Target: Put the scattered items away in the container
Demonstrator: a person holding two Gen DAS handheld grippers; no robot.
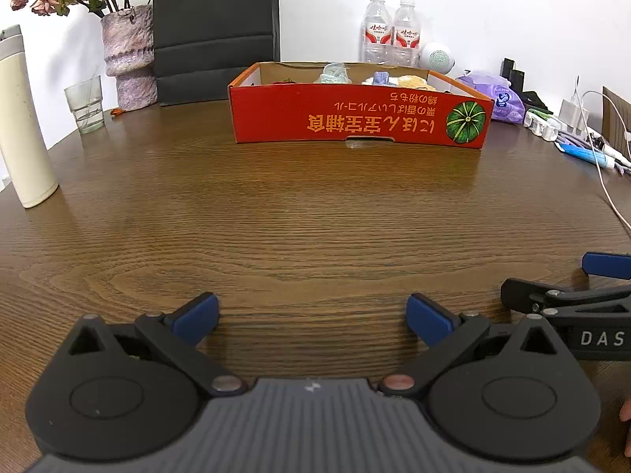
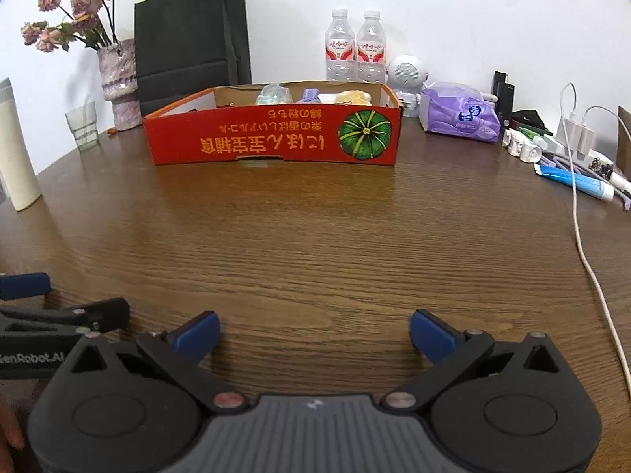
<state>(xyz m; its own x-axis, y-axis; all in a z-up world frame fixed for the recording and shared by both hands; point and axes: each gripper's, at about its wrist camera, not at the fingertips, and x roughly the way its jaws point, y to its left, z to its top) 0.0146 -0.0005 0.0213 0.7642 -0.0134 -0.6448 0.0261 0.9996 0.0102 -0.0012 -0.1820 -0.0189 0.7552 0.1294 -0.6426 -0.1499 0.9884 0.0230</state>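
- Both tools sit low at the near edge of the wooden table [image 1: 299, 213], side by side, noses pointing toward the far wall.
- Left gripper [image 1: 312, 317]: blue-padded fingers spread wide apart, only bare wood grain between them.
- Right gripper [image 2: 314, 333]: same story, fingers wide apart with nothing between the pads; in the left wrist view one of its blue fingertips pokes in at the right edge.
- The container, a shallow red cardboard box [image 1: 355, 118] with a green pumpkin printed on its near wall, stands toward the far side of the table, well apart from both grippers.
- Inside it, items peek above the rim: a pale green bundle [image 2: 274, 94], a blue-purple piece [image 2: 309, 95] and a yellowish lump [image 2: 355, 97], lined up along the far wall. What each one is, I cannot tell.
- Behind the box, two water bottles [image 2: 355, 47] stand together against the wall, with a small white round speaker [image 2: 406, 75] just to their right.
- Far left: a black paper bag [image 2: 189, 35], a mottled purple vase [image 2: 120, 82] with dried roses, an empty glass [image 1: 84, 104] and a cream tumbler [image 1: 23, 126].
- Right side: a purple tissue pack [image 2: 459, 112], a blue tube [image 2: 572, 183] and a white cable [image 2: 591, 268] trailing toward the near edge.
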